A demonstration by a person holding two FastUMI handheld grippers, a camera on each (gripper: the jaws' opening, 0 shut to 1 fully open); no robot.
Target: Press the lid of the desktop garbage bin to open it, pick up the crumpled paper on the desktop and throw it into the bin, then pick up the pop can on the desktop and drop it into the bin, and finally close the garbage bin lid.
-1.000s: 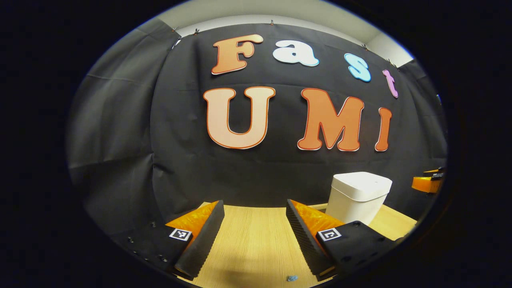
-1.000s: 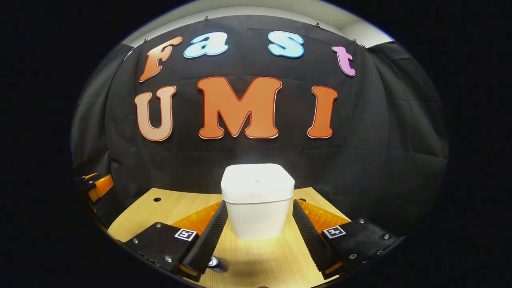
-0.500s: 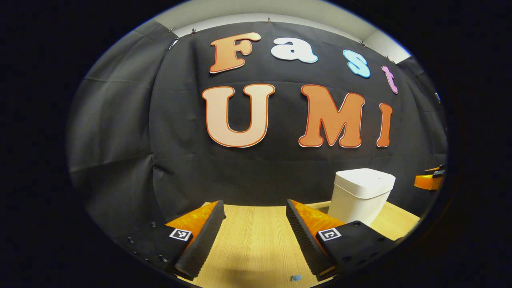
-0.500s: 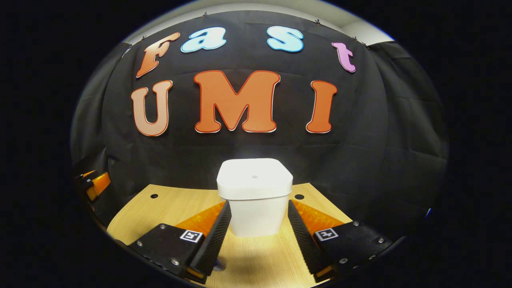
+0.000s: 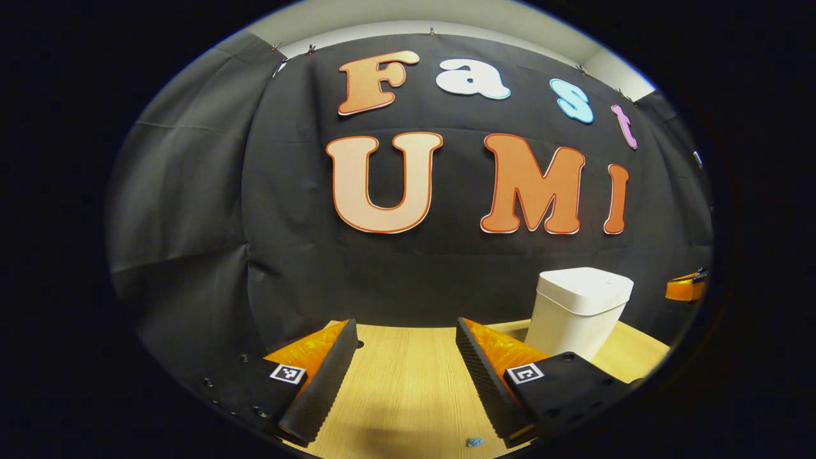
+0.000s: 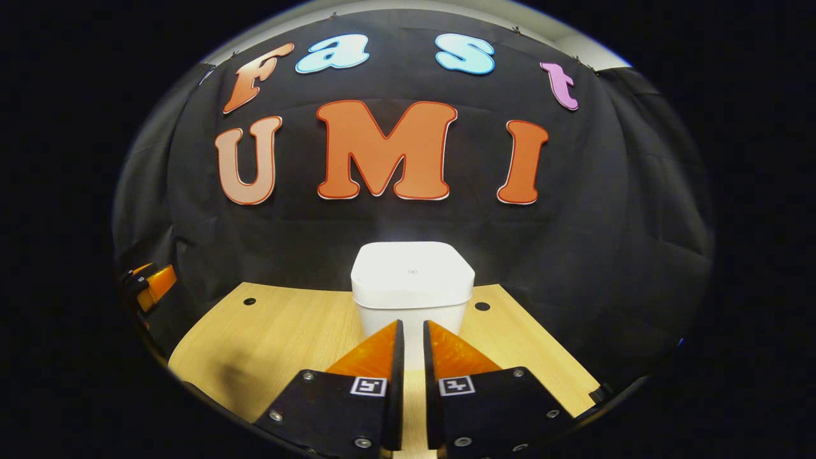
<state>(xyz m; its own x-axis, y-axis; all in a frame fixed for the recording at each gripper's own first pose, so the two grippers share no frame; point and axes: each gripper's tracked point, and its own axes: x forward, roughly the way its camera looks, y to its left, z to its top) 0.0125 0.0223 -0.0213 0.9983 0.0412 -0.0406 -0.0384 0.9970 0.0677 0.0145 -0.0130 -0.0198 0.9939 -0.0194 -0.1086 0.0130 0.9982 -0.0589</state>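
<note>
The white desktop bin (image 6: pixel 412 280) stands on the wooden table (image 6: pixel 287 325) with its lid down, straight ahead of my right gripper (image 6: pixel 412 324). That gripper is shut, with only a thin slit between its fingers and nothing in it, and its tips sit just before the bin's front. In the left gripper view the bin (image 5: pixel 583 306) is off to the right. My left gripper (image 5: pixel 405 325) hangs open and empty over the table. A small bluish crumpled scrap (image 5: pixel 475 441) lies on the table under its right finger.
The black cloth wall runs close behind the bin. Two small round holes (image 6: pixel 249 301) (image 6: pixel 482 306) mark the tabletop near its back edge. The left gripper (image 6: pixel 150 284) shows at the far left of the right gripper view, and the right gripper (image 5: pixel 685 287) at the far right of the left gripper view.
The right gripper's fingers have gone from wide open to shut and it has risen a little before the bin. The left gripper has barely moved.
</note>
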